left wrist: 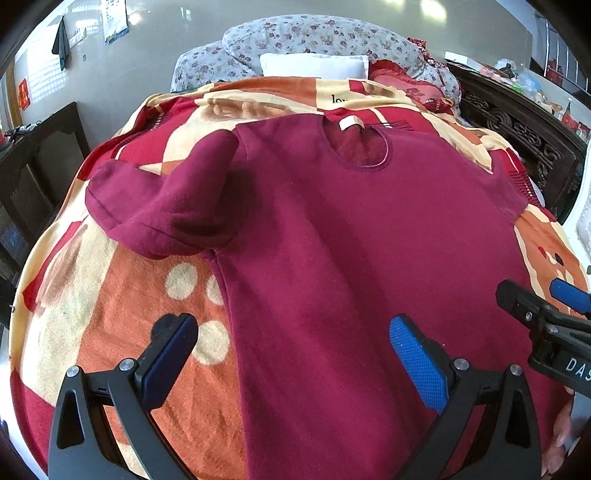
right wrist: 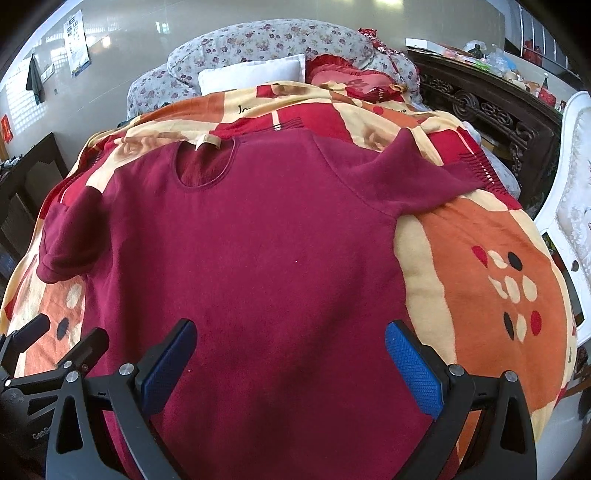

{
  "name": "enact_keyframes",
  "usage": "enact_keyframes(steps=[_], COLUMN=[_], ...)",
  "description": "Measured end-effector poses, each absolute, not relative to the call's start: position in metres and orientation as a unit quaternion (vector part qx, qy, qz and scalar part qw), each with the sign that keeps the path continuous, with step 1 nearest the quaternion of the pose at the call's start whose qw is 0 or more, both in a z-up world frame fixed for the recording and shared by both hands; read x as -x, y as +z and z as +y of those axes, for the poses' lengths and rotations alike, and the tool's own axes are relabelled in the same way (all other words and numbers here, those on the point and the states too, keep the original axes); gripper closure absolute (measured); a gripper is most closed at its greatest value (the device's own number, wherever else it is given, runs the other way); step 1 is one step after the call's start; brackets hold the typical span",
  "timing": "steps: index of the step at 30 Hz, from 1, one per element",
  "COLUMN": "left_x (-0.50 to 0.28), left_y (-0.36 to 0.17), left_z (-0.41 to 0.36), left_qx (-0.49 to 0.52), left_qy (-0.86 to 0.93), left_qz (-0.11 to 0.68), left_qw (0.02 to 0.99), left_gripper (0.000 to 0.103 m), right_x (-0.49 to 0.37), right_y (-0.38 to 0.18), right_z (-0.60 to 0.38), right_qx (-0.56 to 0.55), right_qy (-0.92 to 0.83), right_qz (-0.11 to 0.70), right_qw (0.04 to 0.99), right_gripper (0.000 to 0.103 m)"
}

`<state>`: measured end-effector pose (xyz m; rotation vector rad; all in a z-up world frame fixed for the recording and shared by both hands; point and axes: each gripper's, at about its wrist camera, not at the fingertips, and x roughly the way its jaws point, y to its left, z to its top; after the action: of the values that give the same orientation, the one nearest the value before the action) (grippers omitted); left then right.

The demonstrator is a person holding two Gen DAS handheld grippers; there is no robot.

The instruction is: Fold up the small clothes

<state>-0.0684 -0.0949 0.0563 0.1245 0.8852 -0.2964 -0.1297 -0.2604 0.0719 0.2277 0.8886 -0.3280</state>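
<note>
— Blue-padded fingers [left wrist: 419, 363] sit closest in the left wrist view. How does the left hand-held gripper [left wrist: 295, 354] stand?

— Spread wide, holding nothing. One finger hangs over the orange part of the blanket [left wrist: 122, 306], the other over the body of the maroon T-shirt [left wrist: 332, 229], with the shirt's left side edge running between them.

— And the right hand-held gripper [right wrist: 290, 358]?

— Also wide apart and empty, both fingers above the lower body of the shirt. From the left wrist view you can see it at the right edge, and from the right wrist view the left one shows at the lower left.

— Where is the shirt lying?

— Spread front-up on the patterned blanket that covers the bed, neckline [left wrist: 364, 147] away from the cameras with a pale label [left wrist: 349, 123] showing inside the collar. The body lies fairly flat.

— The sleeves?

— The left sleeve [left wrist: 162, 199] is bunched and humped up, its cuff turned toward the blanket. The right sleeve [right wrist: 417, 173] lies out to the side, somewhat rumpled.

— Anything beyond the shirt?

— A white pillow [left wrist: 314, 64] and a red heart-shaped cushion [right wrist: 351, 79] rest against a floral quilt [left wrist: 303, 33] at the head of the bed. Dark carved wooden furniture [right wrist: 484, 107] stands on the right.
</note>
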Motion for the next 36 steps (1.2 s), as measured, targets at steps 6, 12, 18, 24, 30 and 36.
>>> enact_keyframes(steps=[6,12,18,24,30,36], left_x=[0.066,0.060,0.054,0.042,0.016,-0.026], left_y=[0.055,0.052,0.048,0.047,0.049,0.056], left_z=[-0.095,-0.094,-0.091,-0.080,-0.047,0.007], left_qx=[-0.060,-0.063,-0.071,-0.086,-0.097,-0.090], left_qy=[-0.142,-0.139,-0.135,-0.136,-0.136,-0.104], left_qz=[0.427,0.431,0.433,0.434,0.444,0.449], left_qw=[0.891,0.889,0.888,0.886,0.881,0.883], left_gripper=[0.000,0.000,0.000,0.000,0.000,0.000], right_x=[0.127,0.122,0.116,0.109,0.105,0.096], right_y=[0.069,0.066,0.062,0.059,0.060,0.060], right_z=[-0.261,-0.259,-0.255,-0.250,-0.244,-0.240], right_qx=[-0.111,-0.113,-0.110,-0.109,-0.109,-0.114], right_qy=[-0.154,-0.153,-0.147,-0.136,-0.127,-0.116], right_qz=[0.430,0.432,0.438,0.441,0.441,0.442], right_qw=[0.883,0.882,0.880,0.880,0.882,0.882], right_gripper=[0.000,0.000,0.000,0.000,0.000,0.000])
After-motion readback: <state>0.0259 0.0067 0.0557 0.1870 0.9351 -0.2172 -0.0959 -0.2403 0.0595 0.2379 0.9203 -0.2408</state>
